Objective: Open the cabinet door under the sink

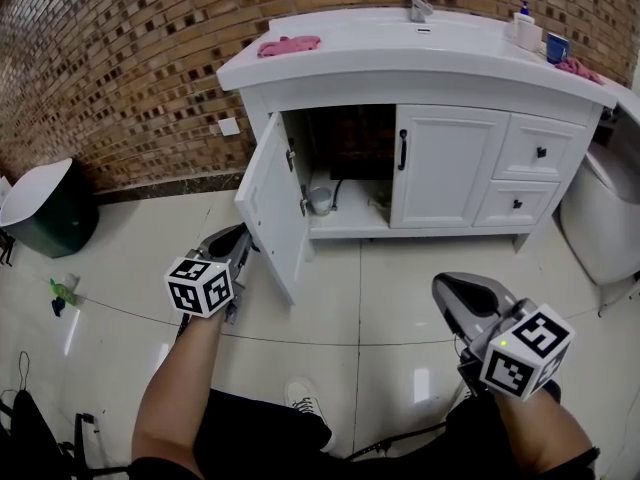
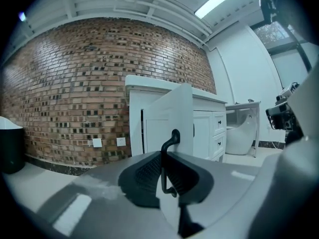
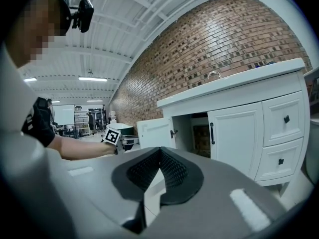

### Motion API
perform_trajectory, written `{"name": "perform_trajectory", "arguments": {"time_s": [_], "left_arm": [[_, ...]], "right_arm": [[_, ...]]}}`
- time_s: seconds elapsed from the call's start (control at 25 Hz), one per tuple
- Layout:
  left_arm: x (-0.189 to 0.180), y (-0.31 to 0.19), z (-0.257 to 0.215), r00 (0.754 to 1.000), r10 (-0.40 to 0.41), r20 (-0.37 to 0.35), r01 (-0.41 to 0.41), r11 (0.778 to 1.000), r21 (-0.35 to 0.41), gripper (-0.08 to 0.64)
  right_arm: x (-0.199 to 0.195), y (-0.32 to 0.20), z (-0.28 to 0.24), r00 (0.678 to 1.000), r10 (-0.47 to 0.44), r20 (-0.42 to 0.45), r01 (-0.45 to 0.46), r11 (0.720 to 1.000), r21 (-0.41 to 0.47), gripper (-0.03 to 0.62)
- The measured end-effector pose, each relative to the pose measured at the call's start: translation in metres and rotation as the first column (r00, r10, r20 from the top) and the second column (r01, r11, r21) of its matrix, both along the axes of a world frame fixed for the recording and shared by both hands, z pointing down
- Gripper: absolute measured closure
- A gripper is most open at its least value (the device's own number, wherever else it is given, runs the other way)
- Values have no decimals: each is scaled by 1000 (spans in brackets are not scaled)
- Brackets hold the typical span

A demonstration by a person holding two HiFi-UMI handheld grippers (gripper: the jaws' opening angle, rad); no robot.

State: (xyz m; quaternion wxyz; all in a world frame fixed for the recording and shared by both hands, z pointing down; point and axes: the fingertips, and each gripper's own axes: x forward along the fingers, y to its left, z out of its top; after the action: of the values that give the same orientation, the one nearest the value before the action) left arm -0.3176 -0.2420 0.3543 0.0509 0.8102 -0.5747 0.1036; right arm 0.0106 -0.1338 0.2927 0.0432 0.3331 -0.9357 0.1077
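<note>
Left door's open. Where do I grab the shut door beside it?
Take the black bar handle at the left edge of the shut door. The bar stands upright, off the panel, so come from the front, jaws either side of it.

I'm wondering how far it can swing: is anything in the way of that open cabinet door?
Nothing visible. The left gripper grips the black handle of the cabinet door, and the tiled floor beside it shows no obstacle; the dark bin sits off by the brick wall.
</note>
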Motion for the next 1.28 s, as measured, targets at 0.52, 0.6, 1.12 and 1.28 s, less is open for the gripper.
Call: {"name": "perform_trajectory", "arguments": {"time_s": [0.52, 0.6, 1.12, 1.28], "left_arm": [[-17, 3, 0, 998, -50, -41, 48, 998, -42, 528], [-18, 13, 0, 996, -52, -67, 49, 998, -48, 529], [45, 85, -57, 968, 95, -231, -103, 994, -24, 554], [86, 101, -76, 949, 186, -253, -183, 983, 33, 555]], "right_arm": [[11, 3, -2, 1000, 25, -7, -25, 1000, 12, 584], [13, 4, -2, 1000, 29, -5, -29, 1000, 12, 584], [24, -1, -1, 998, 57, 2, -57, 998, -5, 584], [27, 0, 3, 998, 69, -2, -69, 998, -7, 584]]}}
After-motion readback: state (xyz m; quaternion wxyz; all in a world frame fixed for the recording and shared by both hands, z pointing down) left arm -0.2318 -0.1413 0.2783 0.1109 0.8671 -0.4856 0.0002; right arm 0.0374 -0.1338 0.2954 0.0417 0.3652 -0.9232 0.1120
